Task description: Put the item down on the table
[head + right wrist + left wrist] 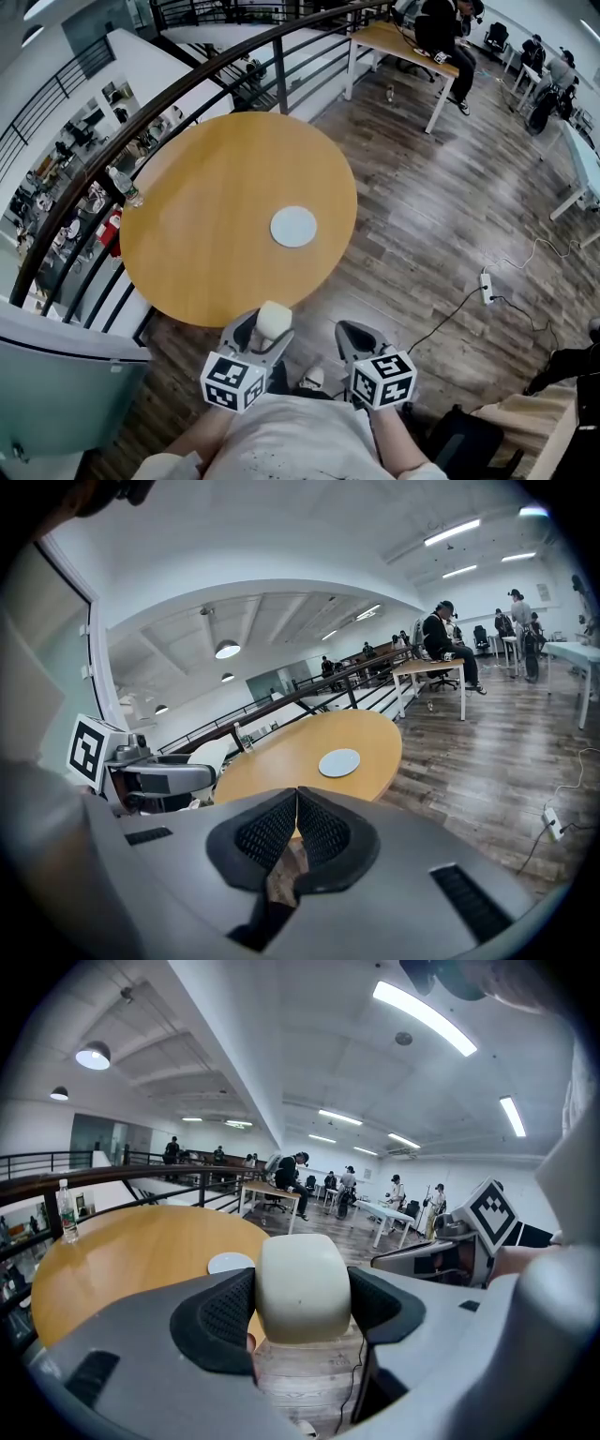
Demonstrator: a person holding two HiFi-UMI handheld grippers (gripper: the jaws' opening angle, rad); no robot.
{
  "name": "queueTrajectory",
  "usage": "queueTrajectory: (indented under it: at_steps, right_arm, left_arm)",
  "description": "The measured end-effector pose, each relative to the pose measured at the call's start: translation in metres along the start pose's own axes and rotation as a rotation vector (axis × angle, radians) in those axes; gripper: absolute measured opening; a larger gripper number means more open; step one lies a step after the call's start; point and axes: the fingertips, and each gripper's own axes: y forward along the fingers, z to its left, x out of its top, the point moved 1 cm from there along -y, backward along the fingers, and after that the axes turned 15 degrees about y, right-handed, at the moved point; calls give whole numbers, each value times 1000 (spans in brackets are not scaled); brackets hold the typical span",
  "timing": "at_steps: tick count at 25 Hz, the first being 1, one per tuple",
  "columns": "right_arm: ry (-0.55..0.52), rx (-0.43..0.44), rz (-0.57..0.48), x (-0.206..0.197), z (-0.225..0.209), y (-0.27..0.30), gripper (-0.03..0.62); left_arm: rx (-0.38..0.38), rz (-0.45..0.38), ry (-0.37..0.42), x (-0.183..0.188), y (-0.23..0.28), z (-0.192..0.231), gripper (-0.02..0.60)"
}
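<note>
A cream, rounded block (274, 319) (302, 1287) sits clamped between the black pads of my left gripper (265, 326) (300, 1309), held in the air just short of the near edge of the round wooden table (216, 202) (122, 1251) (309, 752). A pale round coaster (293, 226) (231, 1263) (338, 762) lies flat on the table's right half. To the right, my right gripper (354, 335) (296, 834) hovers over the floor with its pads pressed together and nothing between them.
A clear water bottle (124, 187) (66, 1211) stands at the table's far left rim beside a dark railing (187, 80). A power strip with cable (486, 287) lies on the wooden floor at the right. People sit at desks (403, 42) at the back.
</note>
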Motion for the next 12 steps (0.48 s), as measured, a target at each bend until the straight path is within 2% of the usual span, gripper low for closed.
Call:
queueTrajectory:
  at_steps: [12]
  right_arm:
    - [8,-46,-16,16,-11,26,25]
  left_arm:
    - [-44,-15,5,5,37,31,321]
